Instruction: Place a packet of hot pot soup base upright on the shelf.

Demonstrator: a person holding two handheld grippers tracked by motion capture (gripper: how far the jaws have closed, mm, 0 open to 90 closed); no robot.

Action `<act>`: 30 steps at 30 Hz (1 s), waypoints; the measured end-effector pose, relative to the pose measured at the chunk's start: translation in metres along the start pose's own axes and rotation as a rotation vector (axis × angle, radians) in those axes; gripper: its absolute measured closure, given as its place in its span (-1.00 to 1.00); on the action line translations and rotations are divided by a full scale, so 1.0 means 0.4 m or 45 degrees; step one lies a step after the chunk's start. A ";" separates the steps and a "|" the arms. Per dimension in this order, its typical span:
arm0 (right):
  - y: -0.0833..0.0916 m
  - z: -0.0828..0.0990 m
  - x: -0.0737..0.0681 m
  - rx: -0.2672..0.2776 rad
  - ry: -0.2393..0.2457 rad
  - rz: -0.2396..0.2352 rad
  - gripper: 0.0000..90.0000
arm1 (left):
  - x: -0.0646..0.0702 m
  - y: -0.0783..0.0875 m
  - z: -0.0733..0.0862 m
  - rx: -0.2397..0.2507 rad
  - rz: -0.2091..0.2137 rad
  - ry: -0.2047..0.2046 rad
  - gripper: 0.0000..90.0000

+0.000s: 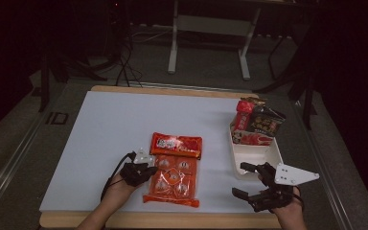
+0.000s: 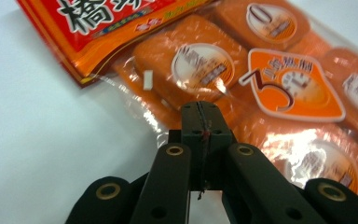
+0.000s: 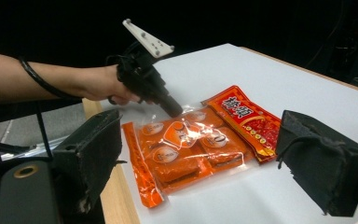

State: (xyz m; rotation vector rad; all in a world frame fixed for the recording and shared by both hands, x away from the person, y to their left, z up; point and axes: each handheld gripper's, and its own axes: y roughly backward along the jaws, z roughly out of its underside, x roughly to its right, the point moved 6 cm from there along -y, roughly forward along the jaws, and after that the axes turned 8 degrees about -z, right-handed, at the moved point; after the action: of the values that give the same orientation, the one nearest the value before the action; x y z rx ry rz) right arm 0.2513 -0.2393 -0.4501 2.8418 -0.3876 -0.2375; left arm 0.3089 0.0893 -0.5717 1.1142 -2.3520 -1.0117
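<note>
A: The orange snack bag (image 1: pixel 173 178) is clear glossy plastic film, crinkled, with bright glare on it; the orange blocks inside look matt and slightly grainy. The red packet (image 1: pixel 177 145) looks like printed glossy foil or film.

B: And the table?

A: A smooth matt white sheet (image 1: pixel 115 129) over a board with a light wooden edge (image 1: pixel 139 220). The white tray (image 1: pixel 256 155) seems smooth plastic with a faint sheen.

B: The tools?

A: The left gripper (image 2: pixel 200 114) is black matt plastic with brass-coloured rivet rings. The right gripper (image 3: pixel 205 154) has rough, frayed black padding on its jaws, like foam or tape. Its plate (image 1: pixel 294 174) looks flat, pale grey and matt
</note>
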 end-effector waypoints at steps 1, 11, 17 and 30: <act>0.000 0.000 0.001 0.002 -0.002 0.001 -0.69 | -0.001 0.008 0.003 0.006 0.002 -0.003 1.00; -0.003 -0.001 0.001 -0.001 -0.004 0.001 -0.69 | 0.036 0.041 0.051 -0.055 0.081 -0.057 1.00; -0.005 -0.002 0.000 -0.001 -0.003 -0.002 -0.69 | 0.060 0.028 0.042 -0.033 0.099 -0.040 1.00; 0.007 -0.003 0.012 0.046 -0.008 0.049 -0.67 | 0.049 0.042 -0.009 0.081 0.099 -0.008 1.00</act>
State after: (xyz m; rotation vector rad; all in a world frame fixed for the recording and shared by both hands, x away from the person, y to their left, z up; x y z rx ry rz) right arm 0.2553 -0.2431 -0.4488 2.8665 -0.4522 -0.2343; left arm 0.2899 0.0797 -0.5568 1.0346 -2.4279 -0.9211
